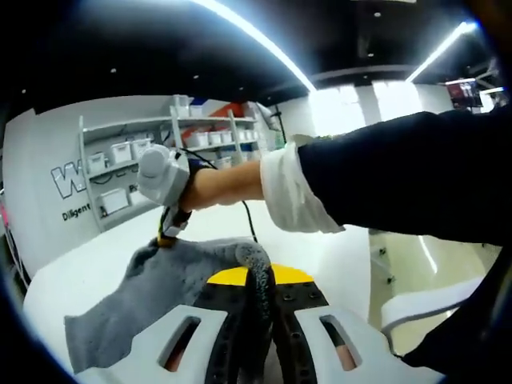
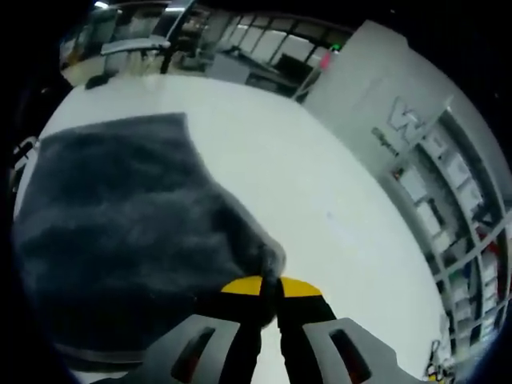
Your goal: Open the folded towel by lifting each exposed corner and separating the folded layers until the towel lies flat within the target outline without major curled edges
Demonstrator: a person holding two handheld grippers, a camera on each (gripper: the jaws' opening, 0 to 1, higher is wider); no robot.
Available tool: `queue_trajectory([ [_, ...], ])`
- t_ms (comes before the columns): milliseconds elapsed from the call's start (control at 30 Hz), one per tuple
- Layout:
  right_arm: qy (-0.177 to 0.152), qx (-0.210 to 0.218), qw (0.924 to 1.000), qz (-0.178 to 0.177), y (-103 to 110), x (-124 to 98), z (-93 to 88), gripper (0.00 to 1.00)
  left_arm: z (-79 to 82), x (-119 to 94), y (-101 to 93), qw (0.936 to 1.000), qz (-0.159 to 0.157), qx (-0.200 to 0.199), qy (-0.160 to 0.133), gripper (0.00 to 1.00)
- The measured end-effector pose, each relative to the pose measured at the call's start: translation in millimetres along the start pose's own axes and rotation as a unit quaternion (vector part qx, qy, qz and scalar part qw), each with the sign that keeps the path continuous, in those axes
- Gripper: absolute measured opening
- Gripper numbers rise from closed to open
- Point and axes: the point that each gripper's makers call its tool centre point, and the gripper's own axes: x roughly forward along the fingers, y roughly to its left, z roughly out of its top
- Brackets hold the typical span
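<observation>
A white table [image 2: 320, 192] is seen before shelves [image 1: 144, 152] with boxes. The grey towel [image 2: 120, 232] is spread on it and gripped by both closed tongs, left [image 1: 262, 292] and right [image 2: 270, 292]. The target outline is possibly hidden beneath it.

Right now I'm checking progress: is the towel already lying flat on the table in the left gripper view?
No: the grey towel is bunched and lifted, pinched between the left gripper jaws above the white table.

It looks like a lab or work room. Long lights [image 1: 264, 40] run on a dark ceiling. White shelves [image 1: 152, 152] hold boxes. Big letters [image 1: 68, 178] mark a wall, by a white table [image 2: 320, 200].
</observation>
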Motion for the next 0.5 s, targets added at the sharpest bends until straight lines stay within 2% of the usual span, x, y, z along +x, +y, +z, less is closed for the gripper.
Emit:
queue_trajectory([
  [133, 0.002, -0.002, 1.0000, -0.007, -5, -4, -5.8, 0.01, 5.0, 6, -3.3, 1.0000, -0.002, 0.003, -0.004, 0.07],
  [200, 0.004, -0.025, 0.9996, -0.011, -7, -6, -8.5, 0.01, 6.4, 9, -5.5, 1.0000, -0.003, 0.006, -0.004, 0.07],
  [500, 0.014, -0.045, 0.9987, -0.022, -18, -12, -18.9, 0.01, 15.5, 24, -6.2, 0.9999, -0.010, 0.007, -0.007, 0.07],
])
